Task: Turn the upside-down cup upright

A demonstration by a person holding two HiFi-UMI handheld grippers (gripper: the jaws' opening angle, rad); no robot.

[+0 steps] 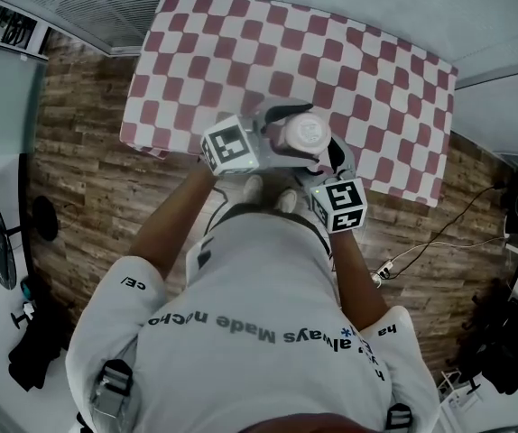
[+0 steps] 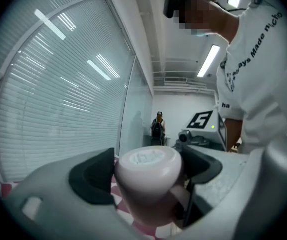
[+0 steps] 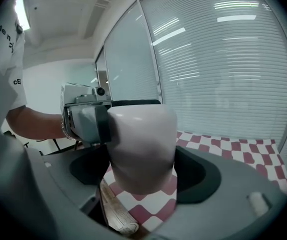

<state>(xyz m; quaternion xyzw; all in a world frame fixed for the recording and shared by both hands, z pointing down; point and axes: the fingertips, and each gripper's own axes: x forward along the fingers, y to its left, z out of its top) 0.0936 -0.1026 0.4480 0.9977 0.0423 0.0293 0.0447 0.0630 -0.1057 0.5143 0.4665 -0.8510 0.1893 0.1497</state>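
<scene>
Grip: your left gripper and right gripper, jaws wide, both clamped the base-up pale pink ceramic cup | Risk: uneven wrist turns could have twisted it free.

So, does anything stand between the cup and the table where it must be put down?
Nothing visible does. The cup is base up between the jaws of the left gripper and the right gripper, over the near edge of the checkered cloth, and no object shows under it.
</scene>
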